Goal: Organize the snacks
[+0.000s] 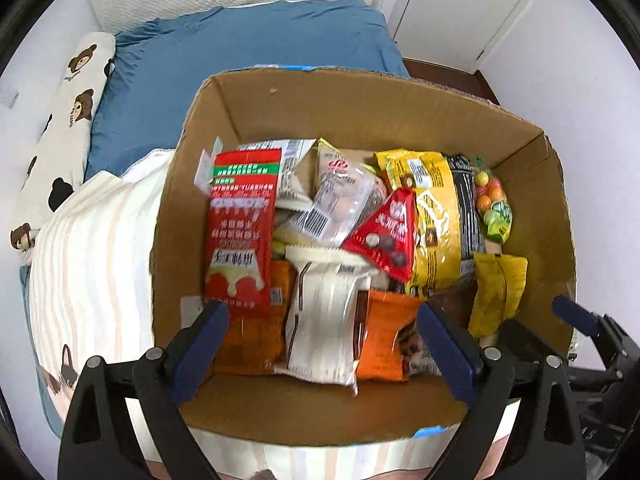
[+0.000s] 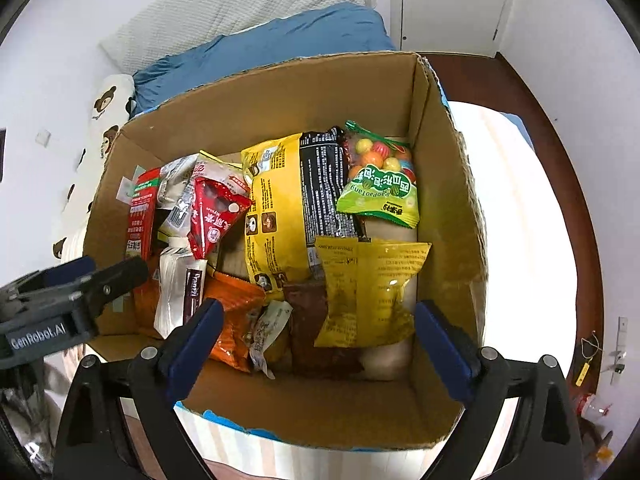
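An open cardboard box (image 1: 360,112) lies on a bed and holds several snack packets. In the left wrist view my left gripper (image 1: 322,320) is open above the box's near side, over a white packet (image 1: 324,320) and an orange packet (image 1: 384,336), with nothing between its fingers. A long red packet (image 1: 240,224) lies at the left and a red triangular packet (image 1: 384,232) in the middle. My right gripper (image 2: 318,316) is open over a small yellow packet (image 2: 372,292) and a brown packet (image 2: 312,320). A big yellow bag (image 2: 276,208) and a green gumball bag (image 2: 380,184) lie further in.
The box (image 2: 280,104) rests on a striped blanket (image 1: 92,264). A blue pillow (image 1: 240,48) and a bear-print pillow (image 1: 68,120) lie behind it. A dark wooden bed frame (image 2: 568,168) runs along the right. White cupboard doors (image 1: 460,0) stand at the back.
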Tool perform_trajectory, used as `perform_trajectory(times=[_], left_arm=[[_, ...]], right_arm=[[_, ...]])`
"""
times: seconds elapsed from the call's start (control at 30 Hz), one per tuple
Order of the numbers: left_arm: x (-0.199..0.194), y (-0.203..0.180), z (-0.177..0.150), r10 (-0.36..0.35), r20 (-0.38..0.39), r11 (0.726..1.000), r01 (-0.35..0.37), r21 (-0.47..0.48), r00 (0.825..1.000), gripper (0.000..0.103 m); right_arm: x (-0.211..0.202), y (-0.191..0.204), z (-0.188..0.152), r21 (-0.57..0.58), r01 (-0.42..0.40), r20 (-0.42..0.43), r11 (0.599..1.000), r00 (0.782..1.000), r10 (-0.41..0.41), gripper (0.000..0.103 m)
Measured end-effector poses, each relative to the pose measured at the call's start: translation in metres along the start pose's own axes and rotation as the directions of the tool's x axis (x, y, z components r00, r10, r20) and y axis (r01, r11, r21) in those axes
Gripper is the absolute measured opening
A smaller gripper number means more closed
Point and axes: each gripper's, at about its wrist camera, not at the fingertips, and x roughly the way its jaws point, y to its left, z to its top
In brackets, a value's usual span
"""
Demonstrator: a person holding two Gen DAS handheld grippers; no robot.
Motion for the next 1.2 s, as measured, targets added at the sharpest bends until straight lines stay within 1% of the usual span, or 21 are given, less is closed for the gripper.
perform_trajectory(times=[0.1,0.23,0.37,0.47,0.6,0.77,0.9,1.03,1.13,1.2], left_arm=[[-0.006,0.001,-0.008,0.006,0.016,1.000,-0.006,-0.002,1.000,0.096],[-0.021,0.004,-0.018,0.001,0.047,1.000,-0.001,-0.009,0.999,0.096],[-0.044,0.001,-0.030,0.015,0.115,1.000,-0.014,-0.003,0.993,0.096],[-0.068,-0.001,-0.046,0.034,0.189,0.999,-0.035,0.003,0.981,0.096],[-0.092,-0.002,-0.069,0.056,0.257,0.998,-0.060,0.008,0.965,0.096],[-0.117,0.000,-0.107,0.052,0.304,0.999,-0.053,-0.004,0.951,0.096],[-0.140,-0.002,-0.140,0.044,0.338,0.999,-0.045,-0.007,0.940,0.096],[-0.166,-0.007,-0.175,0.047,0.374,0.999,-0.051,0.001,0.926,0.096],[-0.188,-0.012,-0.202,0.057,0.412,0.998,-0.065,0.005,0.909,0.096],[-0.198,-0.015,-0.213,0.060,0.431,0.997,-0.071,0.011,0.900,0.096]], right_arm=[[-0.002,0.003,-0.005,-0.003,0.000,0.005,1.000,1.000,0.000,0.099],[-0.014,0.006,-0.013,-0.014,0.005,0.032,1.000,0.999,-0.005,0.099],[-0.037,0.010,-0.025,-0.030,0.012,0.087,0.999,0.996,-0.009,0.099],[-0.058,0.012,-0.038,-0.041,0.014,0.138,0.999,0.990,-0.008,0.099],[-0.084,0.015,-0.059,-0.055,0.024,0.193,0.998,0.981,-0.013,0.099],[-0.120,0.021,-0.091,-0.075,0.026,0.253,0.997,0.968,-0.006,0.100],[-0.149,0.025,-0.120,-0.080,0.004,0.288,0.997,0.958,0.019,0.100],[-0.181,0.030,-0.154,-0.090,-0.002,0.339,0.996,0.940,0.032,0.101],[-0.204,0.034,-0.177,-0.095,0.001,0.377,0.996,0.925,0.035,0.101],[-0.220,0.037,-0.191,-0.105,0.006,0.405,0.994,0.914,0.037,0.101]])
